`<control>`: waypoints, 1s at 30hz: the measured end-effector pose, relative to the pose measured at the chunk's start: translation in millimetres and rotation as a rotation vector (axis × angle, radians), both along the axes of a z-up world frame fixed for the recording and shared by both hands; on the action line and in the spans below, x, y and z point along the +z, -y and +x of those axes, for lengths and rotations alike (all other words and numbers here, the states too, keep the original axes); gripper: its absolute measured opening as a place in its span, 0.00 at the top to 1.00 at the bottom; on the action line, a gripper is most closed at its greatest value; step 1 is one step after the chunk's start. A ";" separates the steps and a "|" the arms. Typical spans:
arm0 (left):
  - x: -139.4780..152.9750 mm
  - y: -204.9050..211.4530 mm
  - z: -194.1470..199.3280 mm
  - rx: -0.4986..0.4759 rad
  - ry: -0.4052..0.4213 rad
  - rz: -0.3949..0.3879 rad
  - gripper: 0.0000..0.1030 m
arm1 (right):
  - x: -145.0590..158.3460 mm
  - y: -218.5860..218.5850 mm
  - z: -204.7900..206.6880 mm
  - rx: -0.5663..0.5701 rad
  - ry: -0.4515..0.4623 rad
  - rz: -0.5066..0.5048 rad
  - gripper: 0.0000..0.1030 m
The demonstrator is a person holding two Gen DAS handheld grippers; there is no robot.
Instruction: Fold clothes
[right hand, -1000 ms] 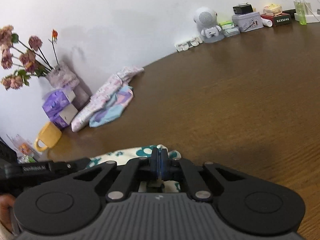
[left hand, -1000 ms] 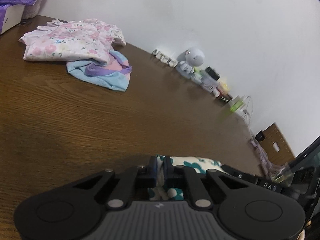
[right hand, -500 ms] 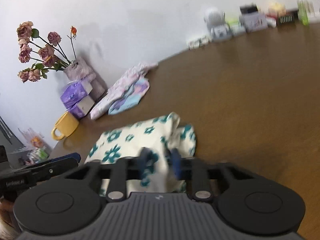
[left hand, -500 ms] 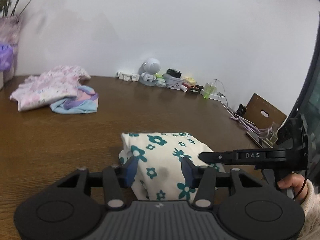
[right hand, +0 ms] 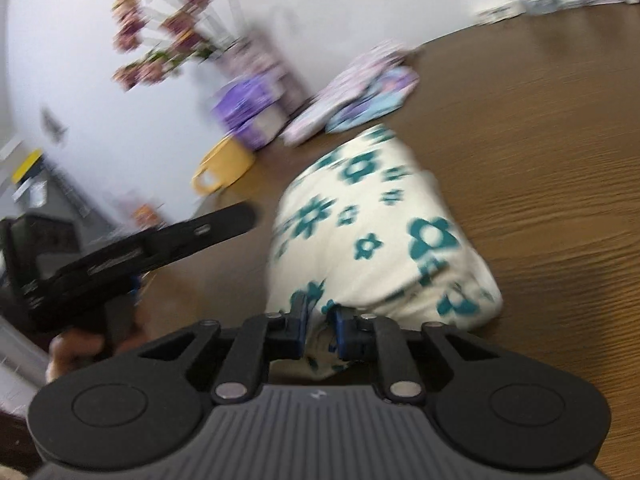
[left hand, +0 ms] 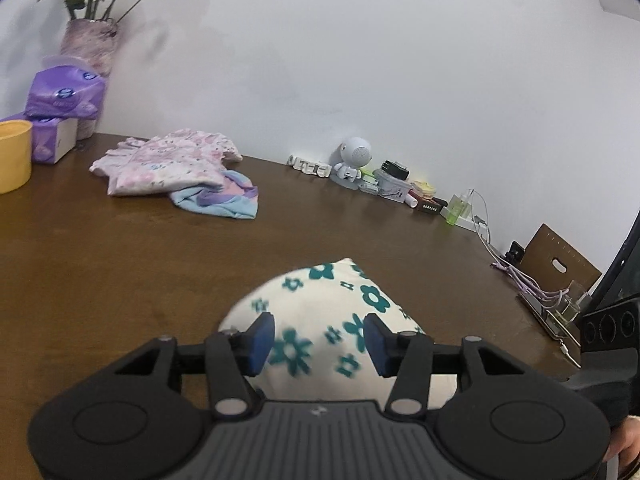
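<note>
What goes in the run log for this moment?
stage: release after fold | left claw: open, just opened | right claw: open | flowered garment: folded on table

1. The counter (left hand: 120, 264) is brown wood with a visible grain and a low sheen.
2. The folded garment (left hand: 320, 312) is soft, matt cream cloth printed with teal flowers.
3. The pile of clothes (left hand: 172, 168) behind it is thin printed cloth in pink, blue and purple.
4. The left gripper (left hand: 320, 344) has a matt black plastic body, a ribbed grey top, small metal pins and blue rubbery fingers (left hand: 260, 342).
5. The tissue packs (left hand: 64, 96) are wrapped in glossy purple plastic film.
6. The yellow cup (left hand: 14, 156) looks smooth and matt.
</note>
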State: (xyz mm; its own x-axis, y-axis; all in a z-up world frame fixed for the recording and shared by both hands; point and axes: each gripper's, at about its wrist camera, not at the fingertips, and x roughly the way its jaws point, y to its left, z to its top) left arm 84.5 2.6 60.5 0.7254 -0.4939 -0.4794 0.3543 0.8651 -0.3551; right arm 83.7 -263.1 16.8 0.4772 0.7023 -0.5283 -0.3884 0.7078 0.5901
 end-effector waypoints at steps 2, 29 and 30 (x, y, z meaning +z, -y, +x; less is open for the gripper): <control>2.0 -3.7 -11.8 0.002 0.023 0.006 0.52 | 3.6 -6.2 -7.4 0.038 0.018 -0.002 0.79; -34.7 64.9 -75.5 -0.003 0.129 0.519 0.82 | -1.2 10.4 -39.4 -0.016 0.384 -0.316 0.92; -34.9 63.4 -76.6 0.002 0.131 0.528 0.83 | -1.3 9.0 -41.7 -0.020 0.382 -0.319 0.94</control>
State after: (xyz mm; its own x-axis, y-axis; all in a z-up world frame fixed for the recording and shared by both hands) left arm 7.9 -60.7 25.5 0.7966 -0.2092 -0.5672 0.3647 0.9146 0.1747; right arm 41.9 -272.1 15.5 0.6906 0.5226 -0.5000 -0.5190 0.8396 0.1607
